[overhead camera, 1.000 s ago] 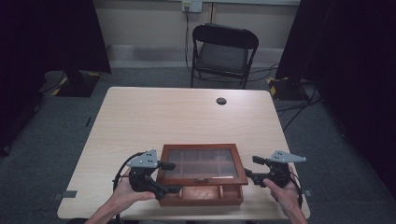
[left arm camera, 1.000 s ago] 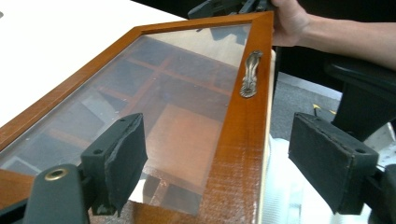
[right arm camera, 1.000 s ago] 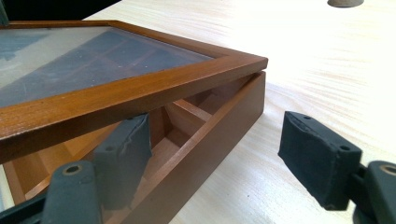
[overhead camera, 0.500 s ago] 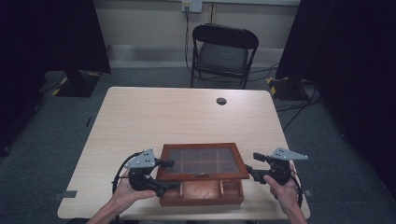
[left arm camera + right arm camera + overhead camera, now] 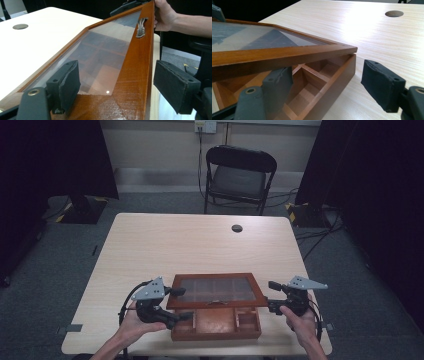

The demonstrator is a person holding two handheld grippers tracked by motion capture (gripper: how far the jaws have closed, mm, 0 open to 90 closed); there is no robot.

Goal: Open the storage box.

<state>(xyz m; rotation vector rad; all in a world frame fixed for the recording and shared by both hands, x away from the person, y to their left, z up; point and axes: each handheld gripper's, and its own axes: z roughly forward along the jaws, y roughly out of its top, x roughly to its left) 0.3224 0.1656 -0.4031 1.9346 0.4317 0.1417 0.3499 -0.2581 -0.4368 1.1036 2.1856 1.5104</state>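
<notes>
The near edge is blocked by the wooden box [image 5: 216, 322] and raised lid [image 5: 216, 290]; open table [image 5: 190, 245] is left beyond.

**Both grippers low at the tabletop's near edge**

The left gripper [image 5: 176, 304] lies level, jaws parted, pointing inward. The right gripper [image 5: 271, 296] mirrors it from the near right corner, jaws parted too. Forearms enter from below.

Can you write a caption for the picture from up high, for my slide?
Two hand-held grippers, left gripper and right gripper, flank a wooden box whose glass lid is partly raised.
</notes>
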